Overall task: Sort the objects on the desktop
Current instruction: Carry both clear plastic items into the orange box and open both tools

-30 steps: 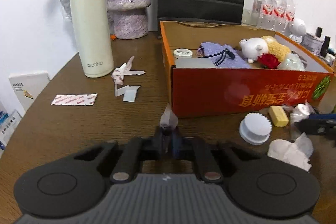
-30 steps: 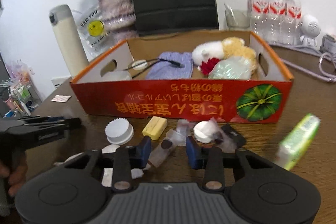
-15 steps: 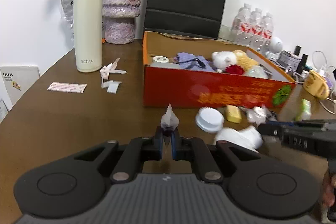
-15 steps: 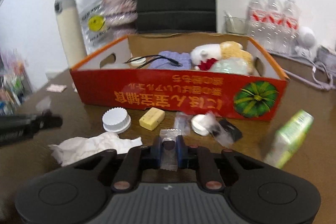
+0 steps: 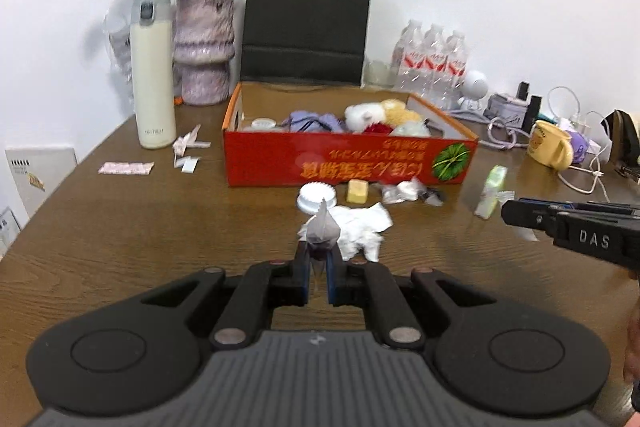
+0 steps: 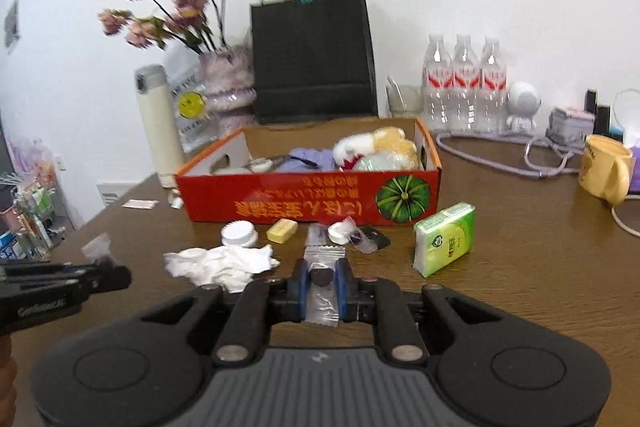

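Note:
My left gripper [image 5: 317, 261] is shut on a small clear-wrapped dark candy [image 5: 320, 233], held above the table. My right gripper [image 6: 322, 277] is shut on another clear-wrapped dark candy [image 6: 321, 277]. The red cardboard box [image 5: 348, 169] [image 6: 308, 203] stands ahead on the brown table and holds plush toys, a purple pouch and a white jar. In front of it lie a white ridged lid [image 6: 239, 234], a yellow block [image 6: 282, 230], loose wrapped candies [image 6: 352, 235], crumpled white tissue [image 6: 220, 263] and a green tissue pack [image 6: 446, 239].
A cream thermos [image 5: 153, 83], a flower vase [image 5: 204, 67] and a black paper bag [image 5: 306, 23] stand behind the box. Water bottles [image 6: 464, 83], a yellow mug [image 6: 606, 169] and cables lie at the right. Paper scraps [image 5: 188, 153] lie left of the box.
Both grippers have pulled back and risen from the table, each with its candy. The right gripper, open a second ago, closed on its candy. The box now looks farther away.

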### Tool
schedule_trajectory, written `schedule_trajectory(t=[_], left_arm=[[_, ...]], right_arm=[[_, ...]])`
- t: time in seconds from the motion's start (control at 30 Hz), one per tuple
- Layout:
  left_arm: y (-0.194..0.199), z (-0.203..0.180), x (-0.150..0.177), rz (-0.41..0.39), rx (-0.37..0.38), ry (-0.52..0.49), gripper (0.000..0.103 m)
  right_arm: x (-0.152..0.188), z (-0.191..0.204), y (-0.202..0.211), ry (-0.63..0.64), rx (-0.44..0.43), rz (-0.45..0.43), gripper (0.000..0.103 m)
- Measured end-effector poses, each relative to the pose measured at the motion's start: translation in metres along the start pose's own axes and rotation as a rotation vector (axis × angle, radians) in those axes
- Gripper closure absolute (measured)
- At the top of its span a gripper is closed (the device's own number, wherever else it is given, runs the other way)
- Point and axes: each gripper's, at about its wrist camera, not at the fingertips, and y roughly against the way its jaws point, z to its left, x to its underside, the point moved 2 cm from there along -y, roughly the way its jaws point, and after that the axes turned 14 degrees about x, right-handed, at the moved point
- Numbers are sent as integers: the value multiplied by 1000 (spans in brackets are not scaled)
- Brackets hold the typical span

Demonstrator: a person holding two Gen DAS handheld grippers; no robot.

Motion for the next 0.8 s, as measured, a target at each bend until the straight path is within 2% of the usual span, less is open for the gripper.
schedule_trajectory(t=[0.07,0.3,0.43,0.53,0.8], left_arm=[[6,-9,0,-13,-6,-1,95],[29,-38,8,-70,-45,6,95],[37,-58,23,-81,-73,-26,95],[39,-69,31,-75,-63,-41,95],[30,-67,21,-77,-50,-35,95]], right_arm=[[2,-2,15,2,-29,-40,90],[2,0,51,27,-40,-107,90],[16,3,65,25,-57,-116,90],[29,6,73,21,-74,-109,90],[31,4,74,0,-74,-134,90]])
